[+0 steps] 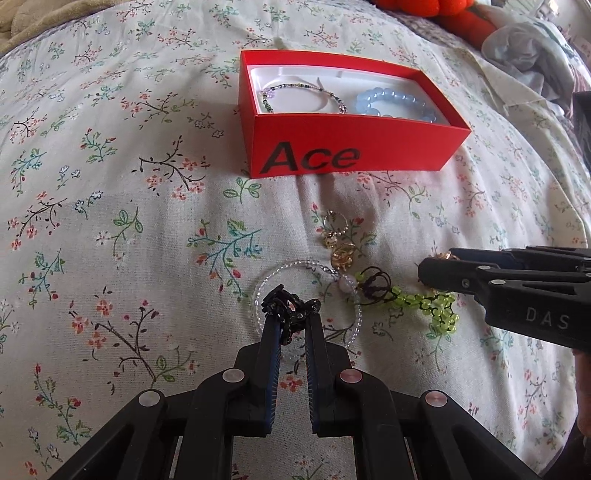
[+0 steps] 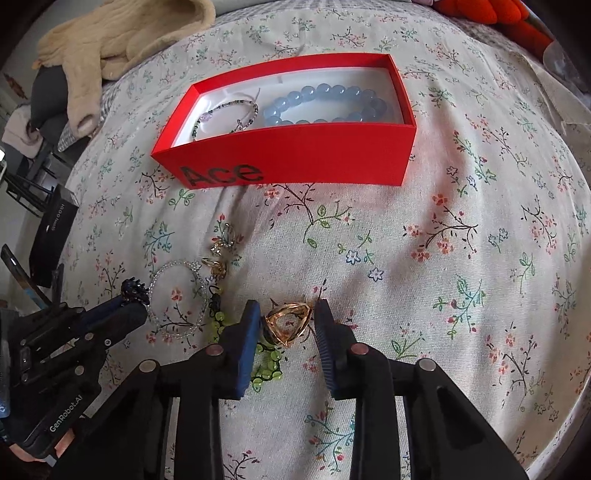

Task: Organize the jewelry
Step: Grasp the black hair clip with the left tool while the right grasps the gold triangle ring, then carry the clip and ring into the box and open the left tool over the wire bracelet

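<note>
A red open box marked "Ace" (image 1: pixel 351 147) (image 2: pixel 295 155) lies on the floral bedspread. It holds a blue bead bracelet (image 1: pixel 399 103) (image 2: pixel 332 99) and a thin beaded bracelet (image 1: pixel 303 98) (image 2: pixel 229 114). My left gripper (image 1: pixel 291 314) (image 2: pixel 136 295) is shut on a black chain piece (image 1: pixel 290 308) (image 2: pixel 133 290), above a clear bead bracelet (image 1: pixel 275 267) (image 2: pixel 177 264). My right gripper (image 2: pixel 287 304) (image 1: pixel 424 273) points down with a gold ring (image 2: pixel 288 321) (image 1: pixel 445 254) filling the gap between its pads. A green bead bracelet (image 1: pixel 432 302) (image 2: pixel 218 321) lies beside it, and small gold pieces (image 1: pixel 340 251) (image 2: pixel 218 258) nearer the box.
A beige garment (image 2: pixel 122 40) lies at the far left of the bed and an orange plush toy (image 1: pixel 454 14) at the far right. Grey-blue cloth (image 1: pixel 535 48) is bunched at the right edge. A black box (image 2: pixel 51 236) stands off the bed's left side.
</note>
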{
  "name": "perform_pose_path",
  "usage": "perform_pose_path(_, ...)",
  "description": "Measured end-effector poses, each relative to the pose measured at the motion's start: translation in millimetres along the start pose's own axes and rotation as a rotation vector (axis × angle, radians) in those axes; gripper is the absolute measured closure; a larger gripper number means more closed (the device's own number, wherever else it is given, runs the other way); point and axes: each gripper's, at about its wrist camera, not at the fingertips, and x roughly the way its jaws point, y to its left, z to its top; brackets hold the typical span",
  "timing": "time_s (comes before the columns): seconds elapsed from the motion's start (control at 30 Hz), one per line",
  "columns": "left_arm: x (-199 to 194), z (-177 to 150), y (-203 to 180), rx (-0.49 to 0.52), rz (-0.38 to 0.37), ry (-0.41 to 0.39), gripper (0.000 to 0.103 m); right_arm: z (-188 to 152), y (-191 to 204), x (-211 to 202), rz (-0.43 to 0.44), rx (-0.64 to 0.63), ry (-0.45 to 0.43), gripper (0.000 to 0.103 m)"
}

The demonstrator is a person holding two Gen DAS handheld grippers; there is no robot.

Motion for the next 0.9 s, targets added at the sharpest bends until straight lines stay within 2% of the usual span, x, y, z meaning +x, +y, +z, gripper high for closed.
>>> perform_pose_path(0.47,-4.0,3.1,0.5,-0.010,0.007,-0.009,0.095,-2.1,-3.4,-22.7,-0.001,0.003,-0.048,0.074)
perform_pose_path(0.63,-16.9,13.8,-2.7,0.003,0.018,-0.060,0.095,5.3,-5.1,-40.0,0.019,0.012,-0.089,0.074)
perform_pose_path(0.9,-33.0,33.5,-2.6,-0.033,0.019,-0.136,0.095,24.2,-9.7,-60.4,0.023,0.043,-0.156,0.074)
